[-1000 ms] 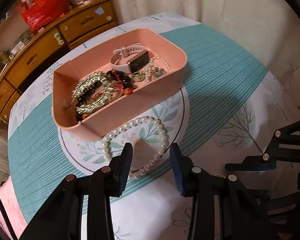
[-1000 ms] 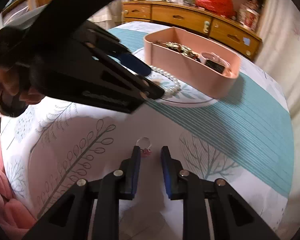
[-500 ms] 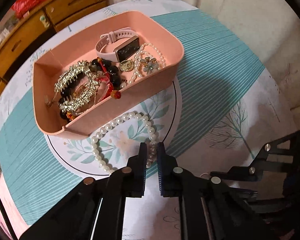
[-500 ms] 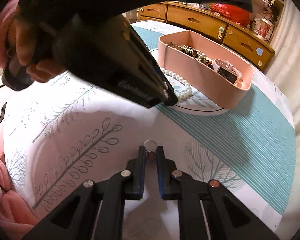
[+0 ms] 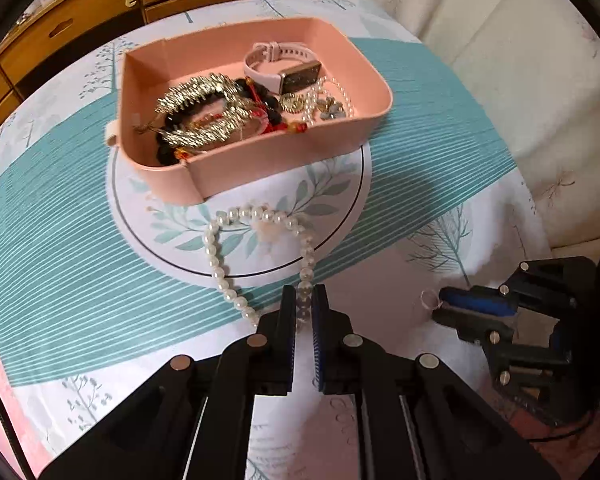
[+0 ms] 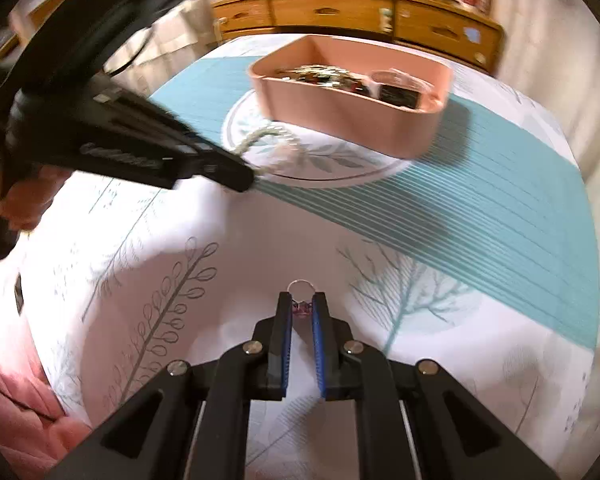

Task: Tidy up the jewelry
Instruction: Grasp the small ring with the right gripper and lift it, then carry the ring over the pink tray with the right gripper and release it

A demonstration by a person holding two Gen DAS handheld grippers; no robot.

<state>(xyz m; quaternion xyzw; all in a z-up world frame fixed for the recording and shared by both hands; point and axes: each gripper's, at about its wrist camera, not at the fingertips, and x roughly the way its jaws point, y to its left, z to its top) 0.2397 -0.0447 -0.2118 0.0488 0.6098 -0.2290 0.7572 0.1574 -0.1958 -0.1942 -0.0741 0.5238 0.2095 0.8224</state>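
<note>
1. Whereas both claws were spread wide a second ago, the left claw (image 5: 300, 300) is now seen clamped on the near end of the pearl necklace (image 5: 256, 216), and the right claw (image 6: 301, 308) is seen pinched on the small ring (image 6: 301, 294) by its pinkish stone.
2. The necklace is stretched from the round leaf-printed mat (image 5: 332, 200) towards the near side; its loop has been drawn out longer than it lay half a second ago.
3. The ring is held at the claw tips, its band projecting beyond them over the white cloth of the counter (image 6: 500, 240).
4. The pink tray (image 5: 284, 152) is found on the far part of the mat, closer to the centre of the left view than before.
5. A pink watch (image 5: 280, 66), gold chains (image 5: 200, 112) and dark beads (image 5: 268, 100) are kept inside it.
6. A wooden dresser (image 6: 340, 12) is seen beyond the counter.
</note>
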